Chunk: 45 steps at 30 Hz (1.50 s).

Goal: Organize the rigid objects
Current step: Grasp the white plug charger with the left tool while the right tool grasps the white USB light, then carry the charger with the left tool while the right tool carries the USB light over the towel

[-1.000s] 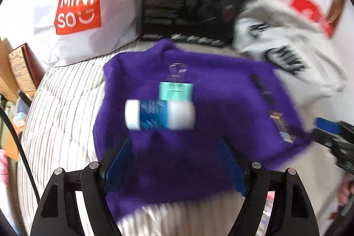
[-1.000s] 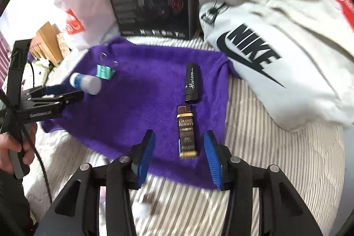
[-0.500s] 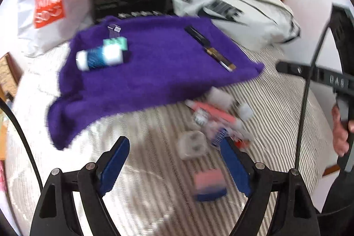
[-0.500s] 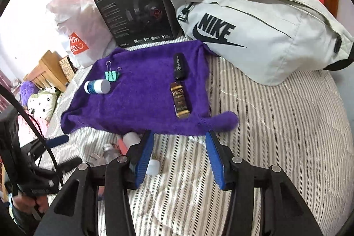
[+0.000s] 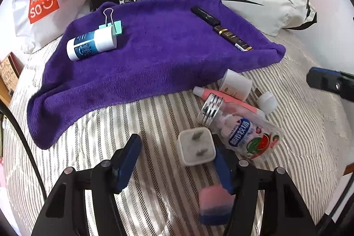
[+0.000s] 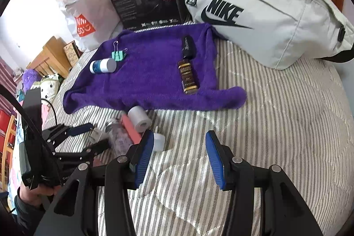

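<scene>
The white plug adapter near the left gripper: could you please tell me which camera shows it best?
The left wrist view. There the white plug adapter lies close and sharp, prongs up, between the closing left gripper fingers. In the right wrist view only a small part of it shows, far off and half hidden behind the left gripper.

The left gripper (image 5: pixel 177 158) tilts steeply down with its jaws closing, not yet pressing, around a white plug (image 5: pixel 197 148), while the right gripper (image 6: pixel 178 153) tilts down, part-open and empty.
</scene>
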Each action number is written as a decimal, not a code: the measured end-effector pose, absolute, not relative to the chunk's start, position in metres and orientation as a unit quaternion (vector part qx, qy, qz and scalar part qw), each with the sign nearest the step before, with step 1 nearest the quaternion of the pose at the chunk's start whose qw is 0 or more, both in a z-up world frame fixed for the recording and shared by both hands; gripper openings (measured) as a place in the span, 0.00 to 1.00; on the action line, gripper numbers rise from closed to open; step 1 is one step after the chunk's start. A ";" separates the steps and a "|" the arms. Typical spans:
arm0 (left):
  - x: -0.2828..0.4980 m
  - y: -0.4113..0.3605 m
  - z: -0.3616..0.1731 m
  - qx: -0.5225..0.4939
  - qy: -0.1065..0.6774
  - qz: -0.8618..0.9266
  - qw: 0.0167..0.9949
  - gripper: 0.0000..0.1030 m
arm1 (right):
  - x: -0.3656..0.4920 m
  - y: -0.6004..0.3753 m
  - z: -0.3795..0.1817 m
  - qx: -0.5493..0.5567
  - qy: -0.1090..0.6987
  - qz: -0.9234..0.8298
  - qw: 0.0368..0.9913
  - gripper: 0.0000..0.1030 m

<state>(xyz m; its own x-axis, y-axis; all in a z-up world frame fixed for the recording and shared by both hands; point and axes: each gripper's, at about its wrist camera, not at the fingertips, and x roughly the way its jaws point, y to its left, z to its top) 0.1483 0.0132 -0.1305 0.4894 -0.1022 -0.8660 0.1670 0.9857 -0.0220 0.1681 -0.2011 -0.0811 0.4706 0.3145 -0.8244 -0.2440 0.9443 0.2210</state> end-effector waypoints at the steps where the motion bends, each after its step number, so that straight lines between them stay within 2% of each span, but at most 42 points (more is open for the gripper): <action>1: 0.149 0.013 -0.130 0.031 0.499 -0.075 0.863 0.54 | 0.168 -0.200 -0.084 0.036 0.490 0.165 0.855 0.47; 2: 0.150 0.013 -0.130 0.032 0.498 -0.075 0.863 0.46 | 0.168 -0.198 -0.086 0.036 0.491 0.169 0.854 0.47; 3: 0.149 0.012 -0.128 0.034 0.498 -0.079 0.863 0.34 | 0.168 -0.197 -0.088 0.036 0.492 0.172 0.852 0.47; 4: 0.150 0.012 -0.127 0.034 0.500 -0.084 0.861 0.28 | 0.168 -0.195 -0.090 0.035 0.494 0.175 0.851 0.47; 5: 0.149 0.014 -0.127 0.033 0.501 -0.081 0.861 0.27 | 0.167 -0.192 -0.091 0.034 0.495 0.178 0.850 0.47; 14: 0.141 0.046 -0.127 0.017 0.510 -0.050 0.859 0.27 | 0.169 -0.156 -0.121 0.008 0.513 0.201 0.835 0.44; 18: 0.139 0.052 -0.127 0.004 0.512 -0.053 0.857 0.27 | 0.176 -0.152 -0.129 -0.005 0.516 0.189 0.835 0.23; 36: 0.142 0.045 -0.130 0.046 0.494 -0.046 0.867 0.28 | 0.185 -0.145 -0.137 -0.036 0.507 0.188 0.841 0.23; 45: 0.138 0.065 -0.124 0.006 0.494 -0.065 0.867 0.26 | 0.185 -0.148 -0.133 -0.040 0.510 0.192 0.838 0.22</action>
